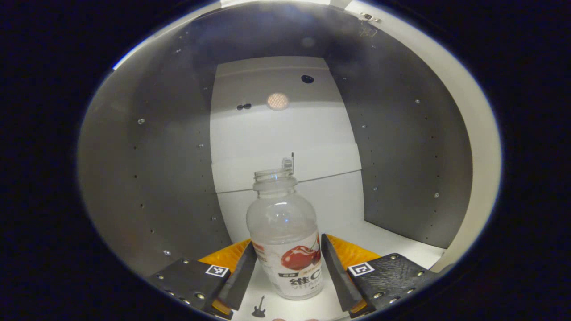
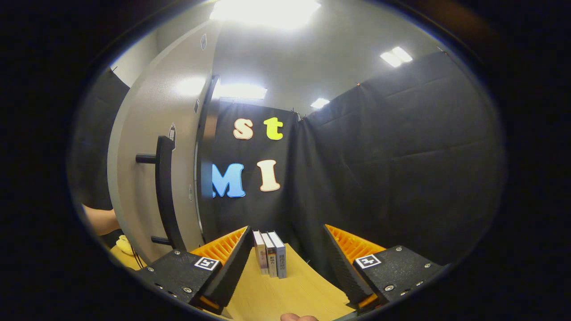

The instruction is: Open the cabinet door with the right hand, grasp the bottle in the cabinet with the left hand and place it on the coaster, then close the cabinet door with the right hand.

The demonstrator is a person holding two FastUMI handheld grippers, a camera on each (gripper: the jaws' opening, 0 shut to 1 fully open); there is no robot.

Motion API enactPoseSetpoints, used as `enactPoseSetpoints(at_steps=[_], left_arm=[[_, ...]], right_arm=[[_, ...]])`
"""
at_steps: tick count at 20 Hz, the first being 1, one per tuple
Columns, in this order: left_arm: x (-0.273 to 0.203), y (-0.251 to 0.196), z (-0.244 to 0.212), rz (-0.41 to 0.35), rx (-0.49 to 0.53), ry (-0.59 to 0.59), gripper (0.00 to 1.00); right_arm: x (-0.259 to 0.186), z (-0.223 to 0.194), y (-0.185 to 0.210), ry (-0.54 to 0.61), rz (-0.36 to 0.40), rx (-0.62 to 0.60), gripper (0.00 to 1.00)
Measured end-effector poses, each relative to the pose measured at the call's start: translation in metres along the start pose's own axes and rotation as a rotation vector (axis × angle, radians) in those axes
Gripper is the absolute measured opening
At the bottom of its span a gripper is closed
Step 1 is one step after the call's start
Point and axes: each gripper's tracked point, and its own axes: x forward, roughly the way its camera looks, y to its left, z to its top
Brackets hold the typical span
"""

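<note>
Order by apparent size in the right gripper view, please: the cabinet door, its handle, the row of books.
1. cabinet door, largest, though nearness to the camera enlarges it.
2. handle, a tall bar.
3. books, smallest, standing farther off on the table.

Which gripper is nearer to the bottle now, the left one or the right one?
The left. The left gripper is inside the cabinet with its open fingers on either side of the bottle. The right gripper is outside, open over the table, beside the opened cabinet door.
</note>
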Motion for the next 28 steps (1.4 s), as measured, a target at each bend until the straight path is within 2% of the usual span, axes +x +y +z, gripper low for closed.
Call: enactPoseSetpoints(at_steps=[1,2,3,5,7,11,12,14,18,20,24,26,28], left_arm=[[0.000,-0.002,0.000,-0.012,-0.003,-0.002,0.81],[0.000,-0.004,0.001,-0.024,-0.014,-0.004,0.86],[-0.002,-0.003,0.003,-0.028,-0.018,-0.004,0.75],[-0.005,0.006,0.007,0.003,-0.026,-0.014,0.75],[-0.017,0.007,0.012,-0.005,-0.052,-0.011,0.75],[-0.059,0.016,0.030,0.019,-0.051,-0.035,0.75],[-0.072,0.017,0.033,0.024,-0.052,-0.026,0.69],[-0.095,0.022,0.039,0.045,-0.059,-0.017,0.80],[-0.134,0.029,0.054,0.113,-0.055,-0.104,0.80],[-0.130,0.037,0.041,0.182,-0.014,-0.108,0.80],[-0.133,0.049,0.041,0.262,-0.106,-0.099,0.79],[-0.134,0.050,0.044,0.253,-0.114,-0.098,0.79],[-0.133,0.051,0.056,0.243,-0.093,-0.120,0.68]], right_arm=[[0.003,0.000,0.004,0.003,0.002,-0.006,0.95],[0.004,0.000,0.006,0.001,0.003,-0.014,0.94],[0.004,0.001,0.008,-0.005,0.005,-0.019,0.94],[0.000,0.000,0.011,-0.018,0.008,-0.014,0.95],[-0.002,-0.002,0.009,-0.011,0.019,-0.008,0.95],[0.008,0.000,0.018,-0.015,0.067,0.000,0.95],[0.014,-0.001,0.021,-0.015,0.082,0.010,0.95],[0.018,-0.004,0.024,-0.004,0.118,0.030,0.95],[0.032,-0.009,0.025,0.011,0.196,0.071,0.95],[0.035,-0.012,0.035,0.042,0.280,0.066,0.95],[0.035,-0.002,0.014,0.011,0.289,-0.019,0.94],[0.036,-0.001,0.009,0.001,0.276,-0.037,0.94],[0.038,-0.008,0.011,0.022,0.264,-0.026,0.94]])
